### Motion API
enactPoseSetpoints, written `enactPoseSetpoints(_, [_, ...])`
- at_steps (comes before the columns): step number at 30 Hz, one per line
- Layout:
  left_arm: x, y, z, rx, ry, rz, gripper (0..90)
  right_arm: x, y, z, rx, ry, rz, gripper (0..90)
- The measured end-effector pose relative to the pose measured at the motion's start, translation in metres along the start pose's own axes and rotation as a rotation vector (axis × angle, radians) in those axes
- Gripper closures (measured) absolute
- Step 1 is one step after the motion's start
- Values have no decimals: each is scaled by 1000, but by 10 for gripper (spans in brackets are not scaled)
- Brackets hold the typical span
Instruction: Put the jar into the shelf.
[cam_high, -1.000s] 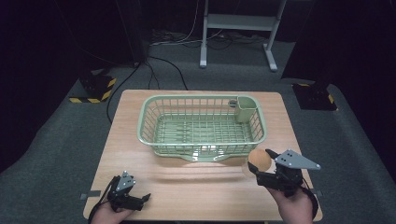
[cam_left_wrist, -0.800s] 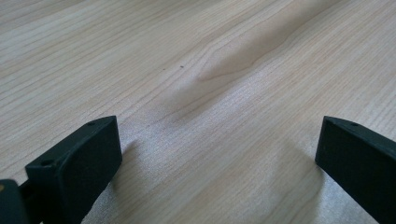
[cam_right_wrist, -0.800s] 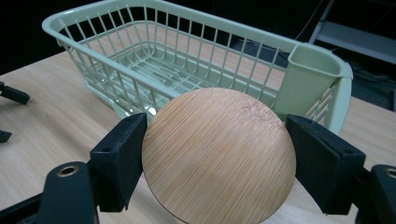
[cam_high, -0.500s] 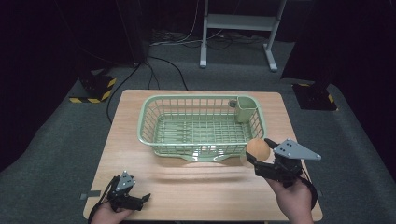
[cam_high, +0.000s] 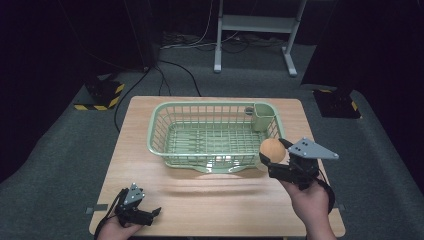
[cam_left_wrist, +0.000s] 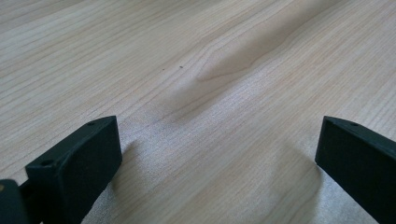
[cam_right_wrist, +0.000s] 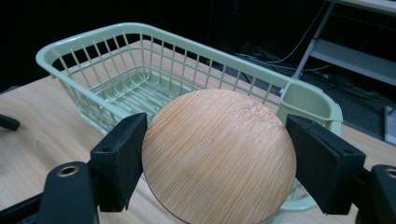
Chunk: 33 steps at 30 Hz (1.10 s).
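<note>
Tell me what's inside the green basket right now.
The green basket has bare wire floor and a small cup compartment in its far right corner. The round wooden disc in the right gripper hides part of the near rim.

Bright, sharp table amid dark surroundings.

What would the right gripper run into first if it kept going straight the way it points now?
Probably the near rim of the green basket. The right gripper, shut on the round wooden disc, points at that basket from just outside its near corner; the disc's height relative to the rim is hard to judge.
</note>
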<state>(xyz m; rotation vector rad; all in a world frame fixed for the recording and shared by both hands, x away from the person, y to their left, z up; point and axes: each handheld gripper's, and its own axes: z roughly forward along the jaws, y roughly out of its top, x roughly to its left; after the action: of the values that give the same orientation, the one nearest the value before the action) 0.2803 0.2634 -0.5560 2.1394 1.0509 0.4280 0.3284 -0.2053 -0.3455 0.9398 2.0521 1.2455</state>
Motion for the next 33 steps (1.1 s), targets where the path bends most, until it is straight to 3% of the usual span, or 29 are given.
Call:
enactPoseSetpoints(6, [0, 0, 0, -1, -3, 0, 6, -4, 12, 10, -4, -9, 2, 238])
enactPoseSetpoints(33, [2, -1, -1, -10, -18, -12, 6, -23, 33, 60, 44, -35, 15, 238])
